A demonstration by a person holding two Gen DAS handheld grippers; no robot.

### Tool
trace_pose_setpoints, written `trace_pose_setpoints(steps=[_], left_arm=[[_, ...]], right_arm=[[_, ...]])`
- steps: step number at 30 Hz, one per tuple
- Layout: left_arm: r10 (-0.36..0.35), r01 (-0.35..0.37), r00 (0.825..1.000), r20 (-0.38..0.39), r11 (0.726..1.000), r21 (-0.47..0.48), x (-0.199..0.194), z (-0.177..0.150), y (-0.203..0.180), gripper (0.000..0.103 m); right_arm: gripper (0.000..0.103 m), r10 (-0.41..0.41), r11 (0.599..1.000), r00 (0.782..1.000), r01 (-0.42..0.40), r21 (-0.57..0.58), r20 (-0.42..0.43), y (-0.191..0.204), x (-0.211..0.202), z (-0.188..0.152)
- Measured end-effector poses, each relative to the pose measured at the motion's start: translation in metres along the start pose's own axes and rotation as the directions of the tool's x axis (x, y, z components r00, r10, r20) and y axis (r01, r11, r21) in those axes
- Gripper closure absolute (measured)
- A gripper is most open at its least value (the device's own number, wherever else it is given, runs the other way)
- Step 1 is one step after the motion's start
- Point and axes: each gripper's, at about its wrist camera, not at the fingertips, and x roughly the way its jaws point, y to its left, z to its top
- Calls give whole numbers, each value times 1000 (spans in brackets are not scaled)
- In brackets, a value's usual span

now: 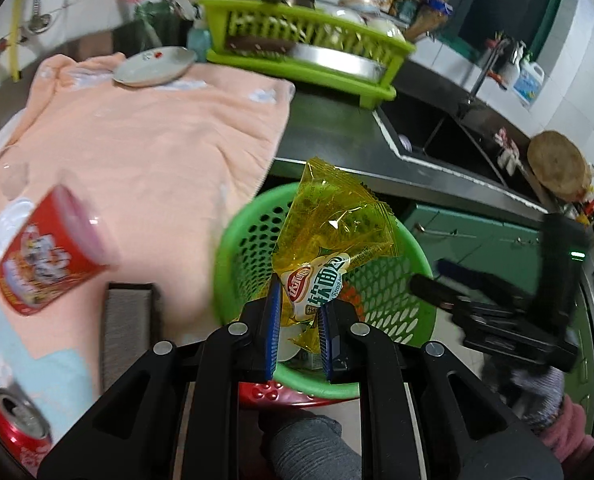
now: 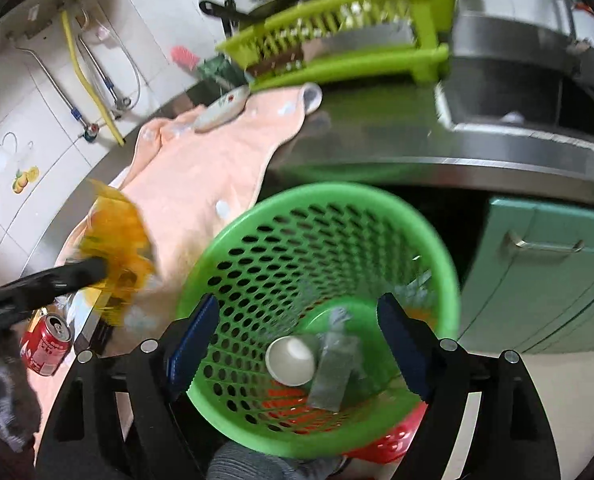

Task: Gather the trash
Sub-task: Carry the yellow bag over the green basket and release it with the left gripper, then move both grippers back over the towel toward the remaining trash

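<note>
Left tool pinching a crinkled yellow transparent plastic snack wrapper by its lower printed end; blue finger pads pressed against the wrapper from both sides. In the left wrist view the wrapper stands up above the mouth of the round green perforated plastic basket; in the right wrist view the same wrapper reads at 9 o'clock of the basket, over the cloth edge, so whether it is over the opening cannot be told. Right tool spread wide, its pads either side of the basket's near rim, nothing between them; touching the rim or not, cannot tell. Inside the basket: a white paper cup on its side, and just beside it at 3 o'clock a flattened grey carton. Basket sits on a red plastic stool, in front of the steel bench. Peach-pink cloth spread over the bench, at 10 o'clock from the basket. On it, blurred, a red printed instant-noodle cup lying tilted at 9 o'clock, and a red soda can with opened top at 7 o'clock in the left wrist view. White shallow plate at the cloth's far edge; lime-green plastic dish rack beyond it at 12 o'clock, holding dishes. Steel sink at 2 o'clock.
</note>
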Motion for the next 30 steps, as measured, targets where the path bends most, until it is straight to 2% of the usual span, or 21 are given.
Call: trace_pose_setpoints(steps=[5, 10, 11, 12, 13, 16, 22, 30], left_arm=[[-30, 30, 999, -42, 999, 11, 33, 8, -17, 83], [-22, 24, 998, -61, 999, 25, 54, 18, -30, 80], [-44, 45, 997, -65, 999, 23, 57, 19, -32, 77], [-49, 50, 997, -65, 998, 22, 58, 20, -33, 65], [-39, 40, 998, -56, 999, 25, 58, 20, -34, 62], [-75, 75, 997, -35, 997, 22, 54, 20, -35, 60], [-65, 65, 998, -15, 998, 15, 43, 20, -29, 59], [-19, 20, 998, 60, 1000, -20, -6, 8, -1, 59]], right_arm=[[24, -34, 999, 998, 35, -28, 52, -6, -25, -6], [24, -39, 999, 997, 39, -5, 65, -16, -29, -10], [24, -43, 999, 997, 43, -1, 62, -18, -28, -11], [24, -44, 999, 997, 44, 4, 60, -21, -28, -11], [24, -44, 999, 997, 43, 8, 61, -22, -29, -13], [24, -45, 999, 997, 43, 23, 62, -27, -30, -15], [24, -37, 999, 996, 36, 11, 76, -21, -35, -14], [24, 14, 998, 996, -8, -59, 90, 12, -39, -13]])
